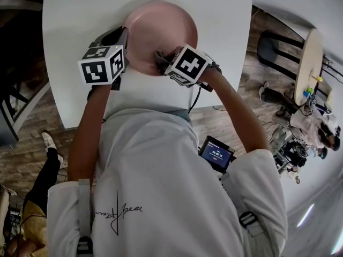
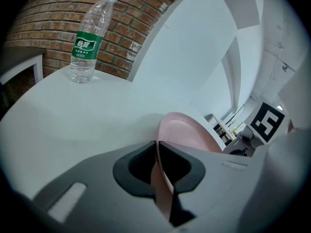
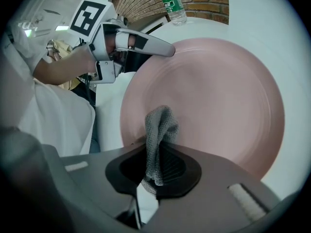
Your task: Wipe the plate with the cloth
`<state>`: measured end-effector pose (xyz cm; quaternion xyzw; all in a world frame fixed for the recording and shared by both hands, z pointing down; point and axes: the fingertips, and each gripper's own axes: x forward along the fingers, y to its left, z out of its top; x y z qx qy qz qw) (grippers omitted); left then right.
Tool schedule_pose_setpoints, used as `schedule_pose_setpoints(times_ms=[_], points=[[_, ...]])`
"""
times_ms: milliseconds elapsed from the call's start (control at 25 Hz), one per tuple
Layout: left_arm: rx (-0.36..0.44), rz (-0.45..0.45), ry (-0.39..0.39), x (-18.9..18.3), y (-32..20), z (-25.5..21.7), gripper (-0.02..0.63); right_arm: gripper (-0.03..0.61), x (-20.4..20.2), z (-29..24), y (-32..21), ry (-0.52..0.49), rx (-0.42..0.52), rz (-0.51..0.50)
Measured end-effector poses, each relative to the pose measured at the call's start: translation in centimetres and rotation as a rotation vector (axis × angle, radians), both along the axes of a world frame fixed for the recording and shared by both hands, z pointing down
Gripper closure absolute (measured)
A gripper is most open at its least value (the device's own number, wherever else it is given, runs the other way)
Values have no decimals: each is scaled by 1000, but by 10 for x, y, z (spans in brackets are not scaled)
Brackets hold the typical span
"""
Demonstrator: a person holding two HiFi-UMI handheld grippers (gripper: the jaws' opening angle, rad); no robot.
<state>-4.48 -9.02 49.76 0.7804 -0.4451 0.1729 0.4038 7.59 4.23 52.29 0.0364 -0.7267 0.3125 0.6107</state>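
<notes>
Head view: plate (image 1: 161, 33) sat upper centre of frame on the white table (image 1: 225, 15), between both grippers. Left gripper (image 2: 158, 148) had its jaws clamped on the plate's rim. Right gripper (image 3: 158, 154) pinched the grey cloth (image 3: 161, 125), with the cloth's free end over the plate's lower-left part in the right gripper view. Water bottle (image 2: 90, 38) stood upright at upper left in the left gripper view, well apart from the plate.

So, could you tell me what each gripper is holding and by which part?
The left gripper grips the pink plate by its rim; the right gripper pinches the grey cloth by a bunched fold.
</notes>
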Motion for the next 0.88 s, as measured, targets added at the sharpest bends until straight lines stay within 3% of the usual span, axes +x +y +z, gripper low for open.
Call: schedule_pose_setpoints(times_ms=[880], points=[[0, -1, -4, -3, 0, 3, 581, 532, 21, 4, -18, 116, 84, -227]])
